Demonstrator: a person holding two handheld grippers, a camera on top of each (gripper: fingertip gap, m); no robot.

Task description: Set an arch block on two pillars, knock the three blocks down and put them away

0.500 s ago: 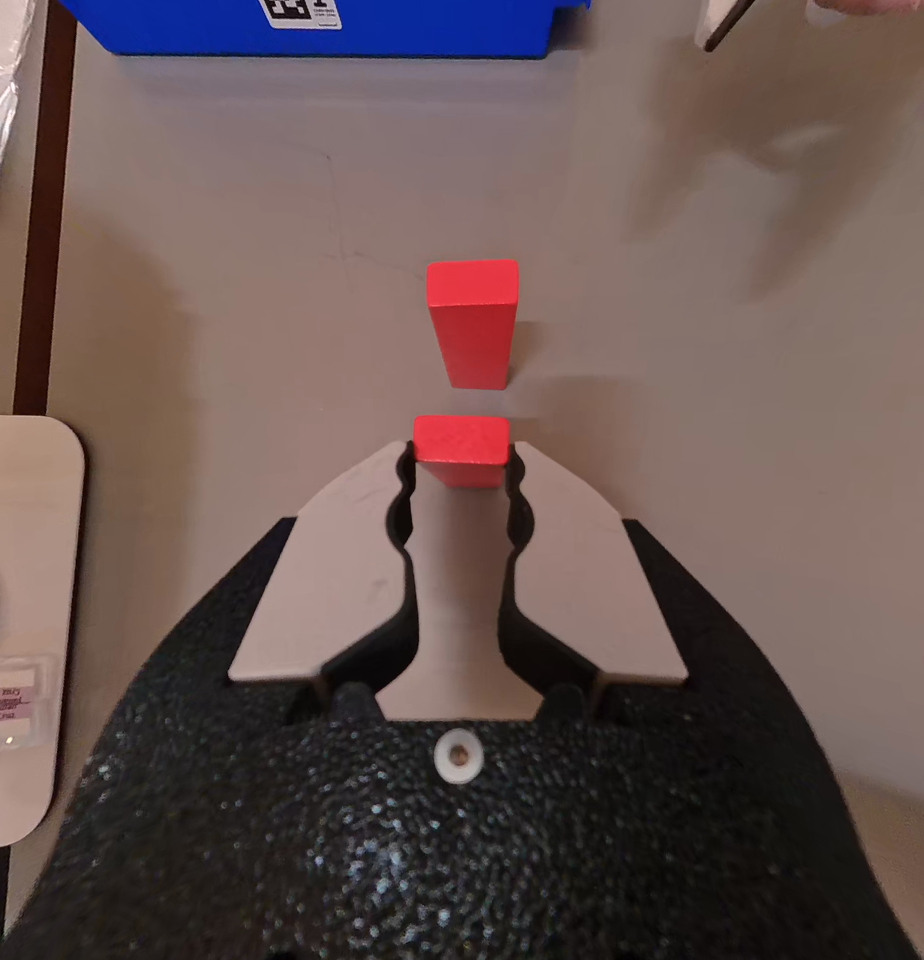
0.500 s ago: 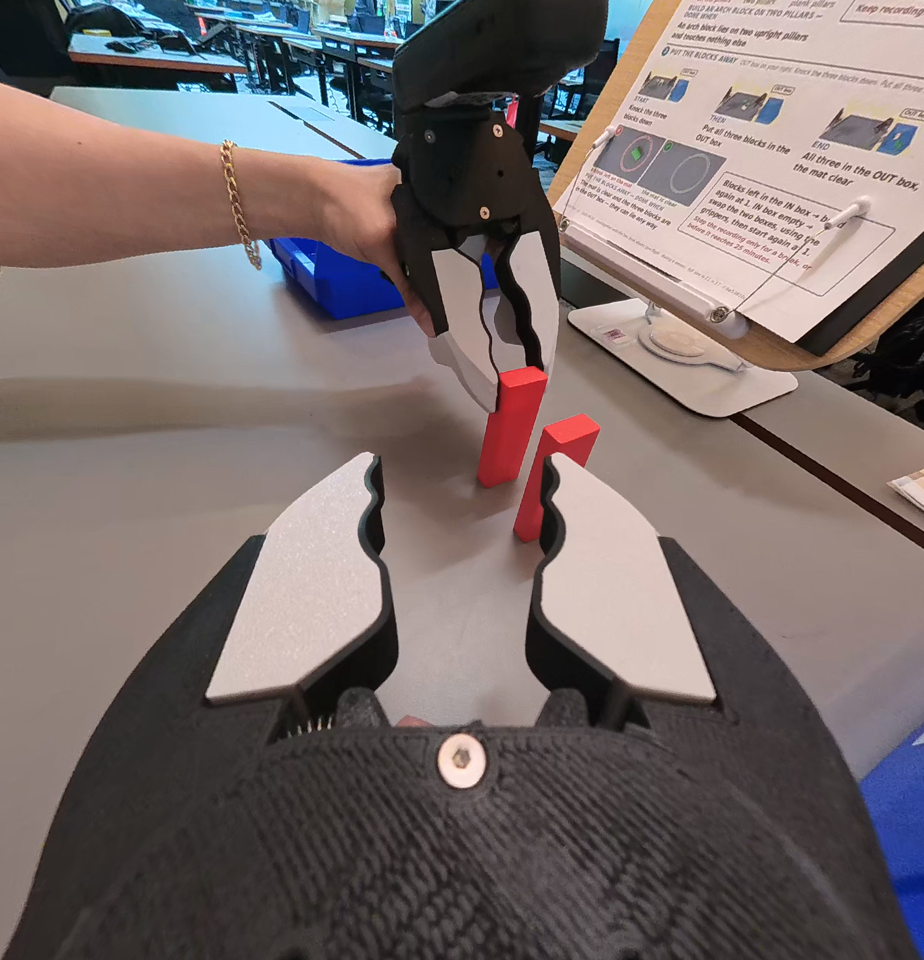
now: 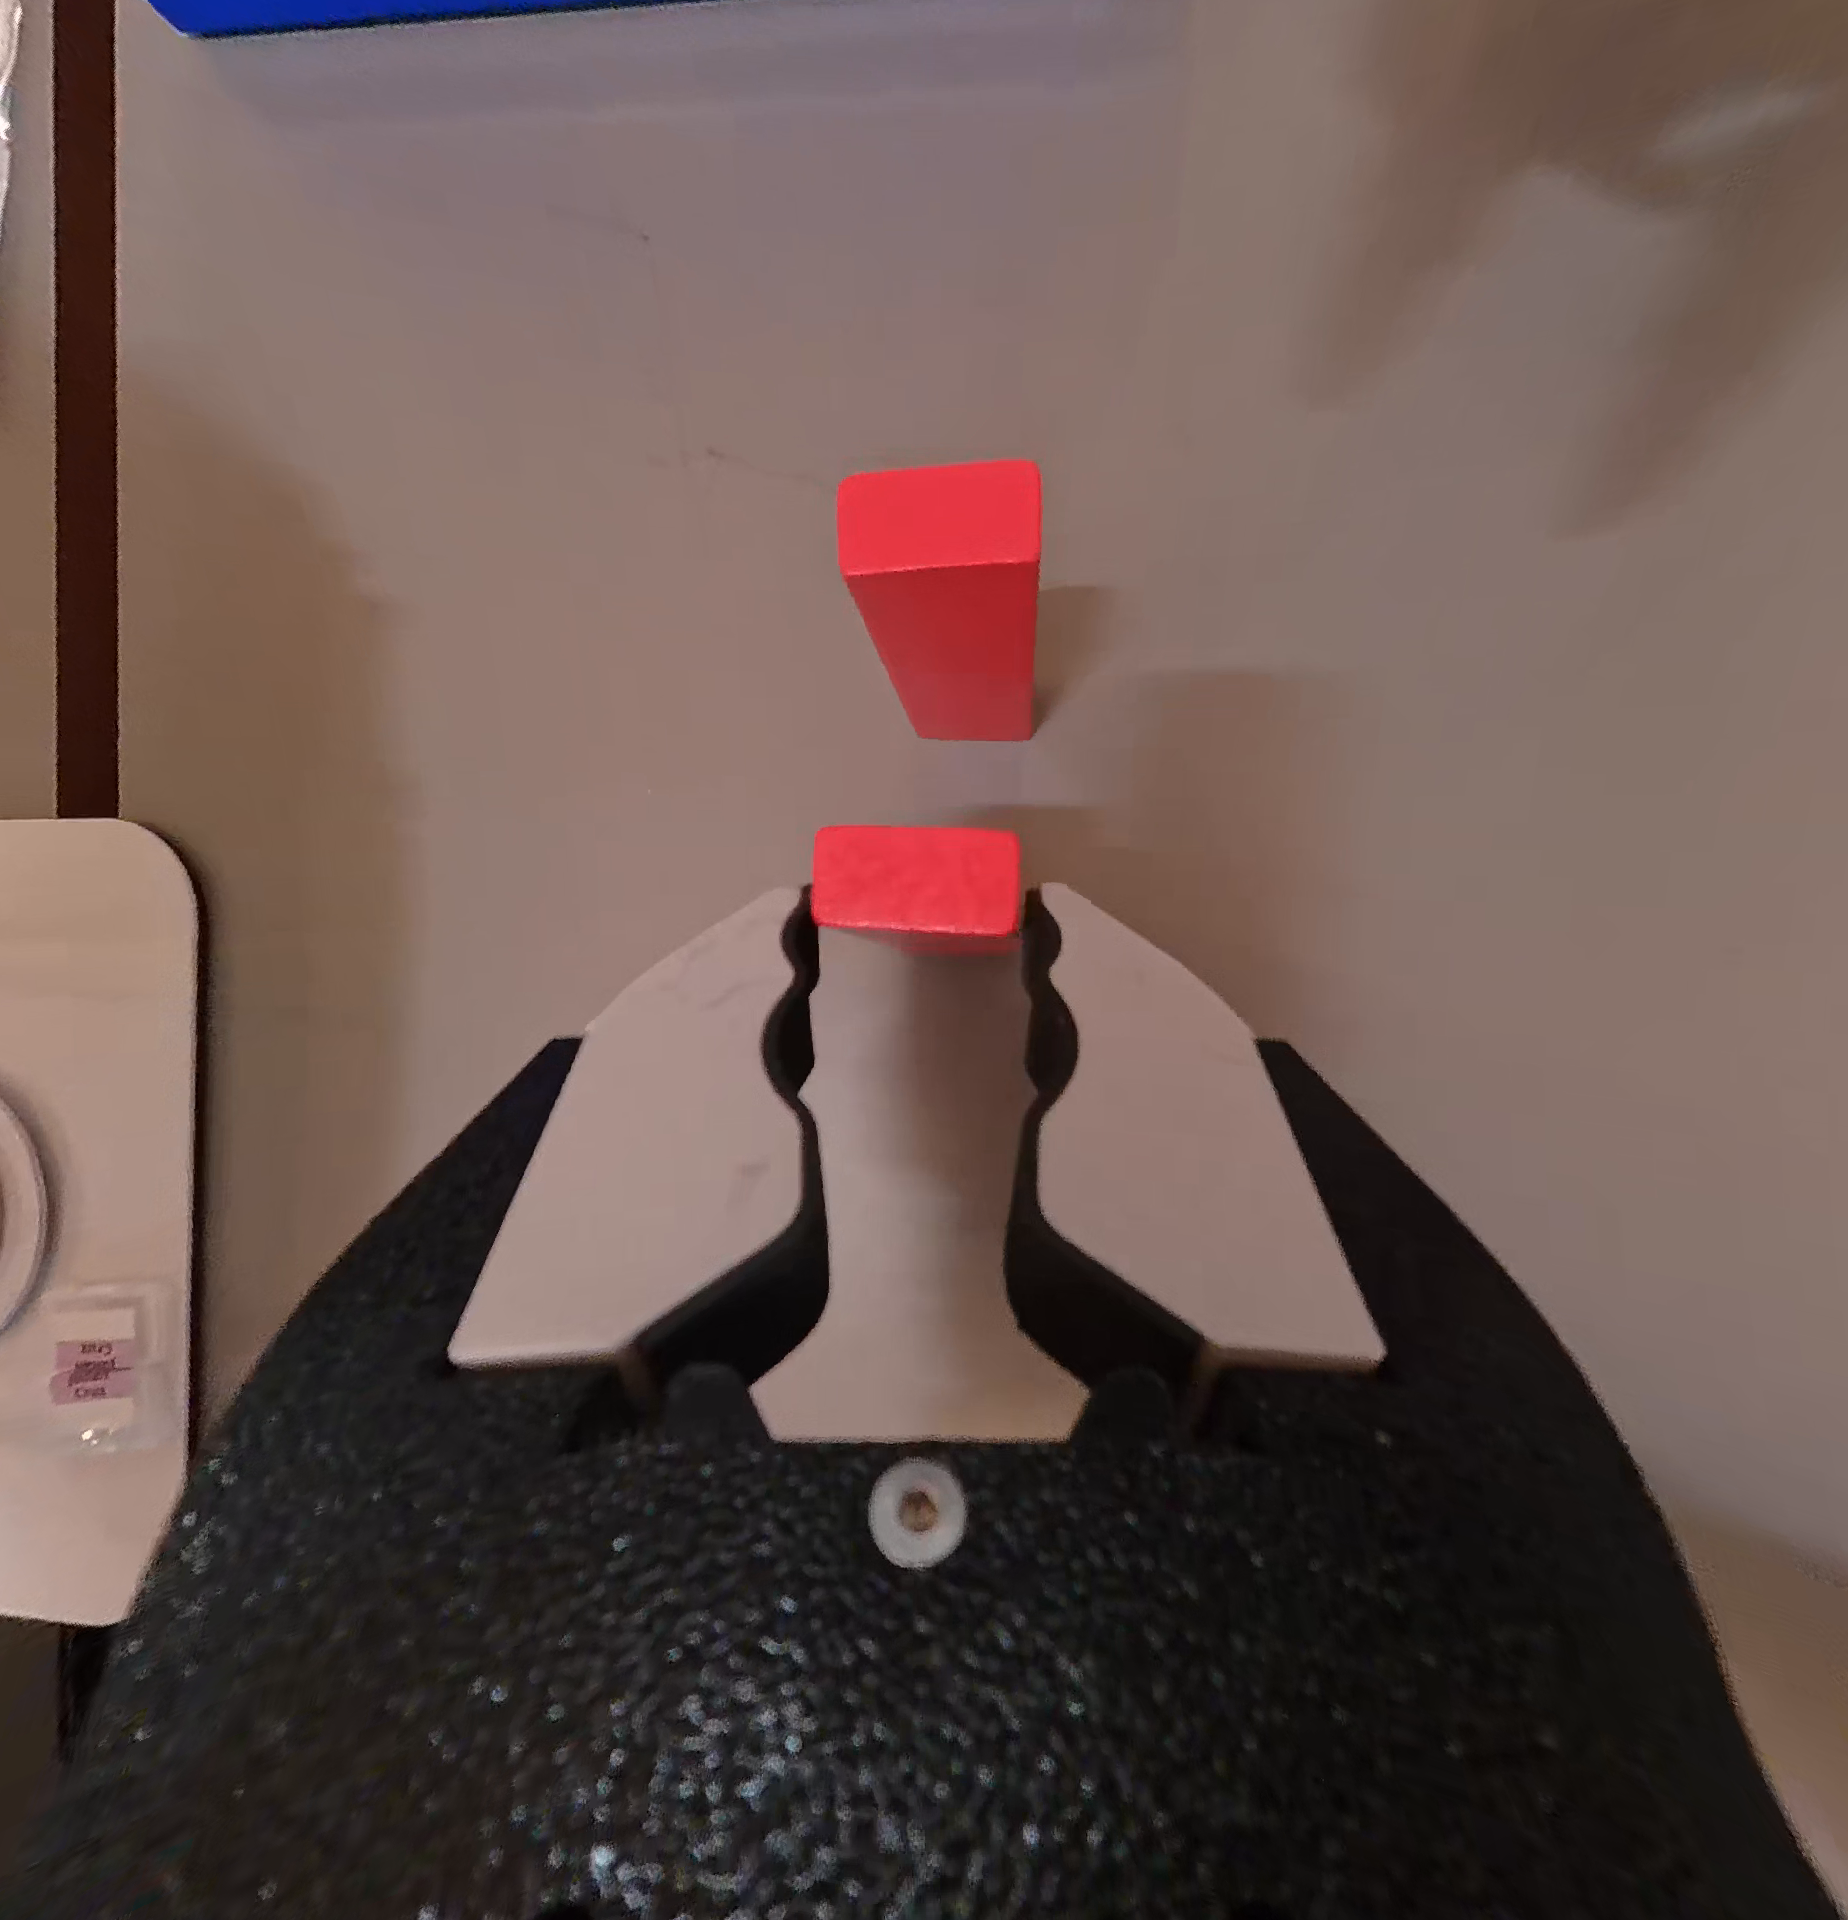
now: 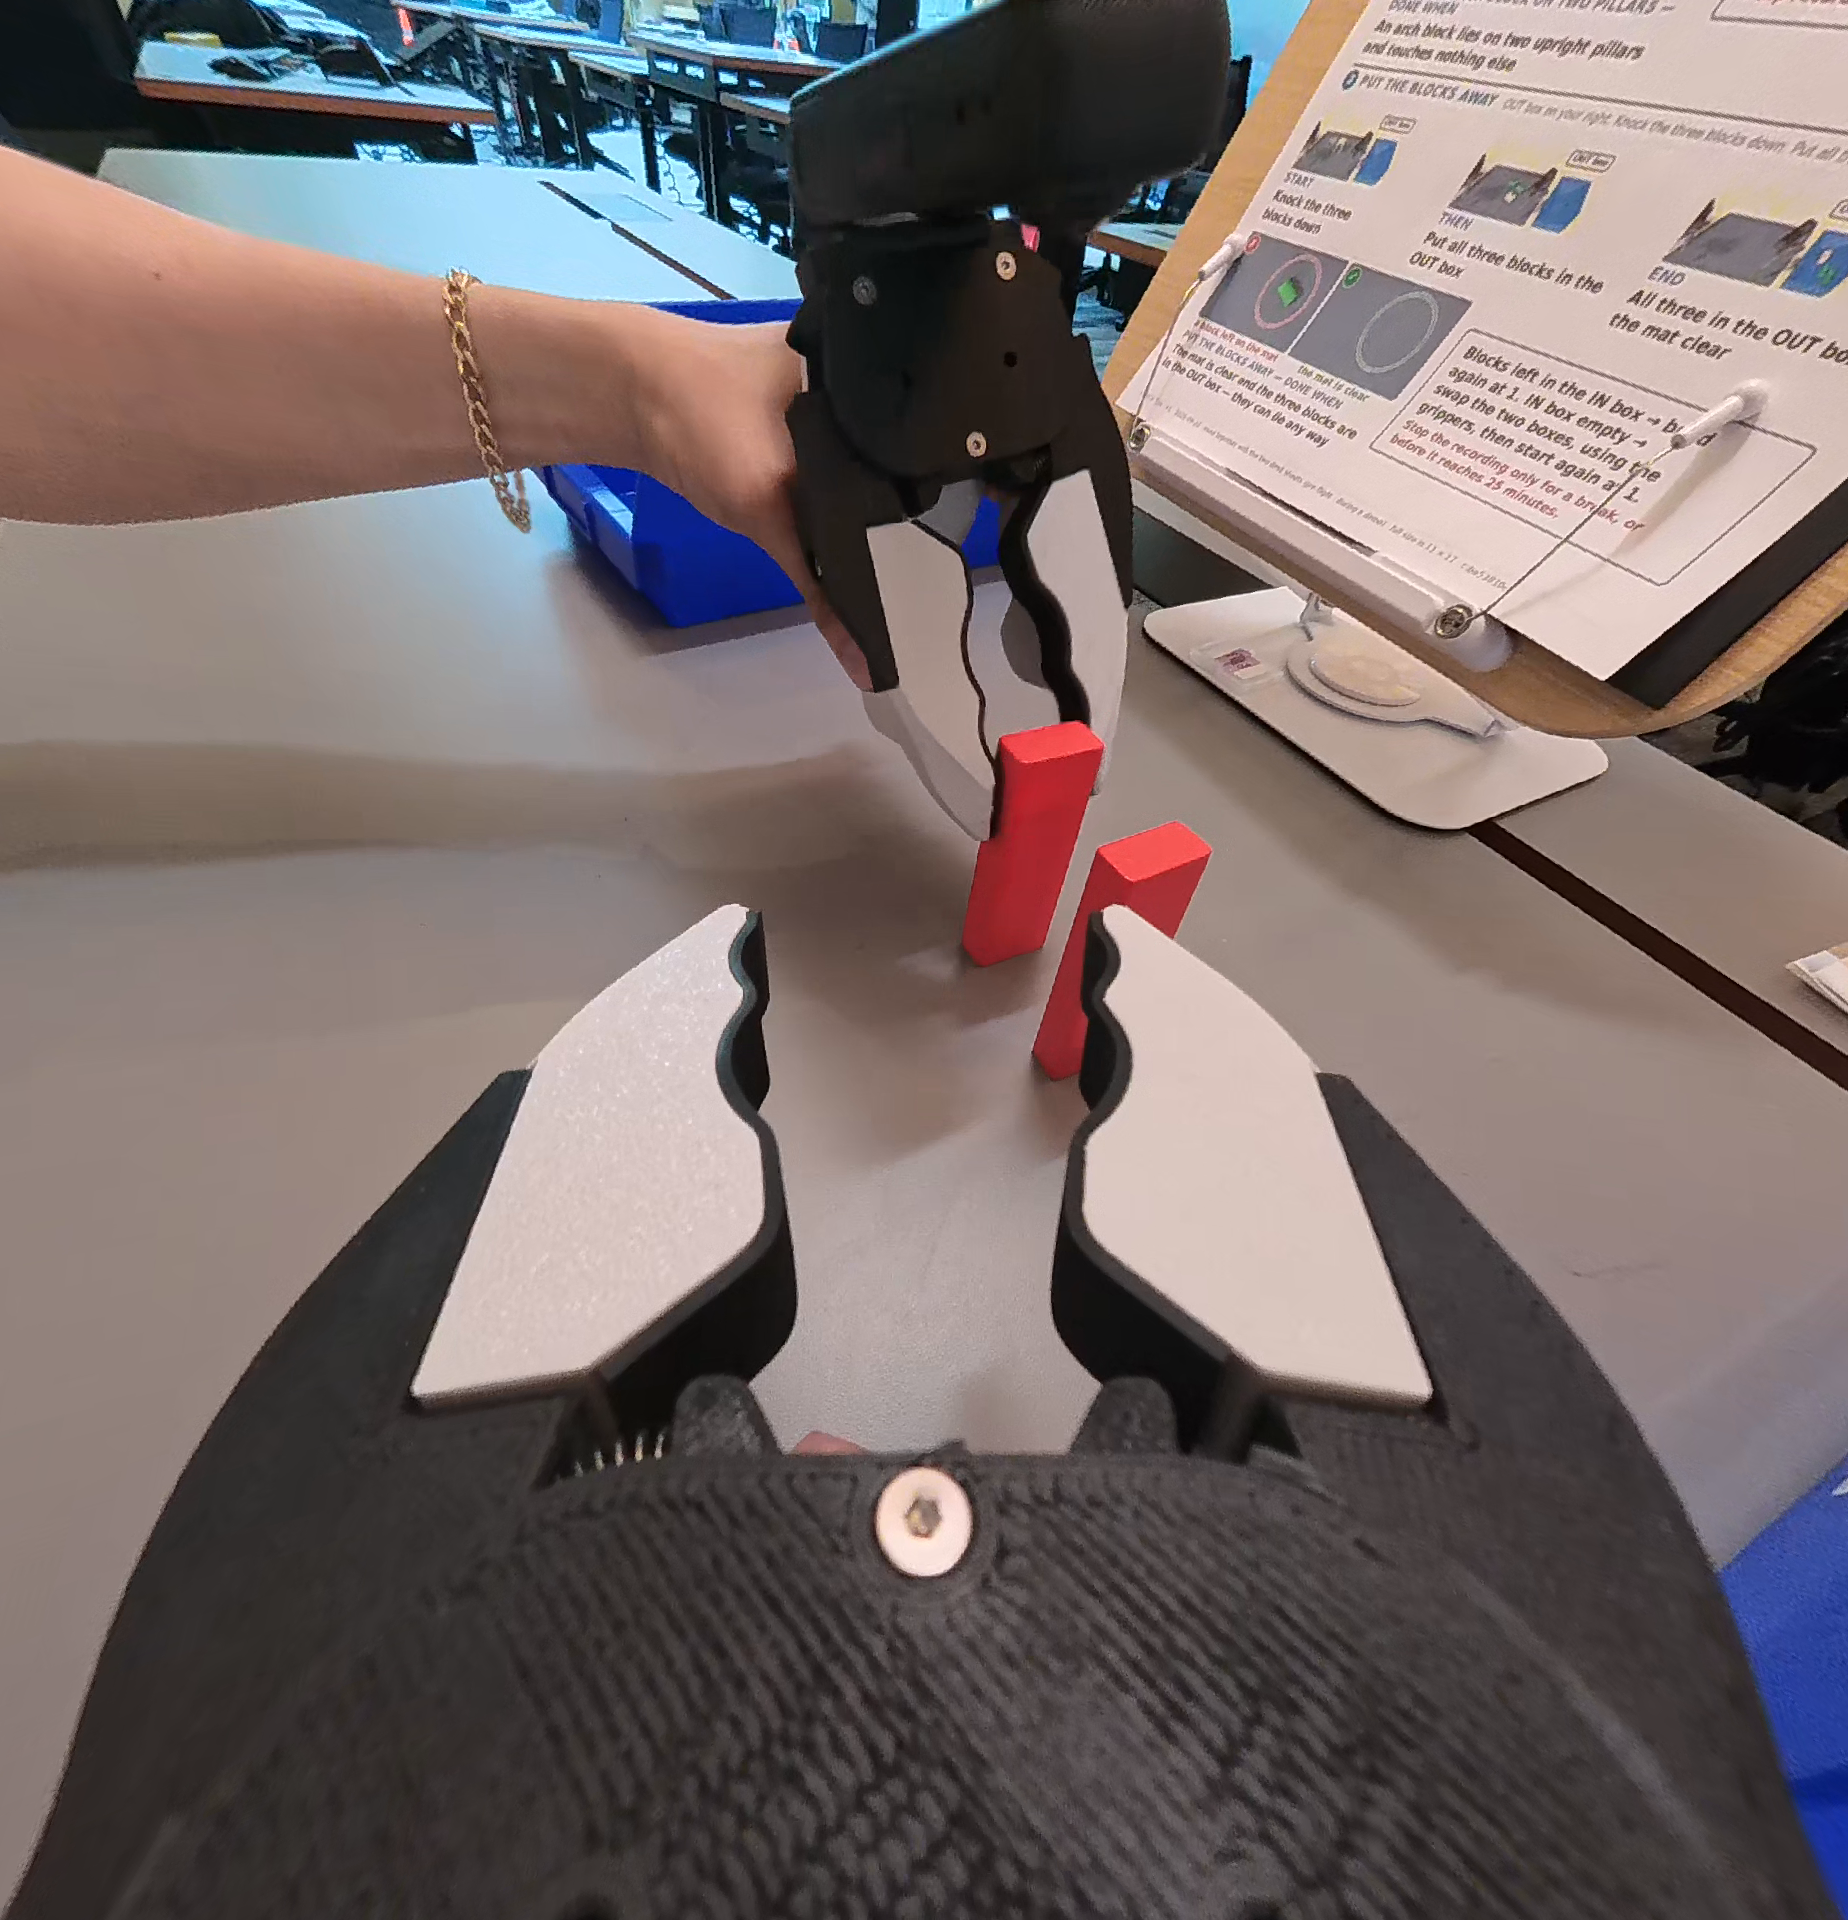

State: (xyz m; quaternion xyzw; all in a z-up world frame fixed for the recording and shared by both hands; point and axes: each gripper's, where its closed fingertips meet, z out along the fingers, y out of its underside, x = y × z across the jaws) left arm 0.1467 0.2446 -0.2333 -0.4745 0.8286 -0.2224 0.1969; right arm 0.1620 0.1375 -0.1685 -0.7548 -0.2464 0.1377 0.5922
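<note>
Two red blocks stand upright, close together, on the grey table (image 4: 276, 987). My left gripper (image 3: 915, 894) points down and is shut on the top of one red block (image 3: 915, 883). The right wrist view shows this gripper (image 4: 1013, 779) on the farther block (image 4: 1024, 862), which rests on the table. The other red block (image 3: 946, 613) stands free just beyond it. My right gripper (image 4: 925, 925) is open and empty, low over the table. Its right finger (image 4: 1211, 1143) is next to the nearer free block (image 4: 1138, 904).
A blue bin (image 4: 671, 551) sits at the table's far side, its edge showing in the left wrist view (image 3: 587, 12). A tilted sheet stand (image 4: 1522, 312) on a white base (image 4: 1419, 758) is at the right. Another blue bin (image 4: 1813, 1662) is at lower right. A person's arm (image 4: 328, 395) holds the left gripper. The tips of one gripper are about 12 cm away from the tips of the other.
The left gripper has sunk slightly lower around the top of its block. The right gripper and both blocks have hardly moved.
</note>
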